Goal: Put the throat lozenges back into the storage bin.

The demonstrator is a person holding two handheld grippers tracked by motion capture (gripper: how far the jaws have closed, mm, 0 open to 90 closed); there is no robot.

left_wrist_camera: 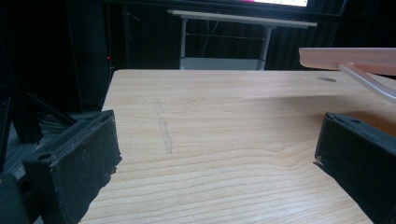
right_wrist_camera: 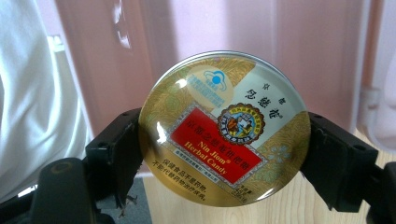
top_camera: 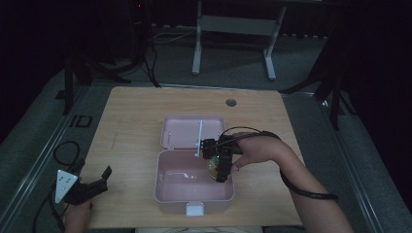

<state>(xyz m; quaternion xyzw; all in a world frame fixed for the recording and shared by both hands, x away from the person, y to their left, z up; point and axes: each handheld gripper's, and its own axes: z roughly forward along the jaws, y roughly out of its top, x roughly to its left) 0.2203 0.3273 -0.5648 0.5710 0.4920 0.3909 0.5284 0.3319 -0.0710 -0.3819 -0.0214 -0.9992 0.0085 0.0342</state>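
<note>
candy tin (right_wrist_camera: pixel 224 128) clamped in right tool (top_camera: pixel 221 167), over pink box (top_camera: pixel 167 191).

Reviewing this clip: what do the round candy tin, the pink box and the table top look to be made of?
Candy tin: likely metal, glossy printed lid with bright glare spots and a silvery rim, clamped in the right tool. Pink box: probably plastic, smooth moulded walls with soft sheen and a white latch. Table top: wood or wood-look laminate, matte, with visible grain lines; which one cannot be told.
</note>
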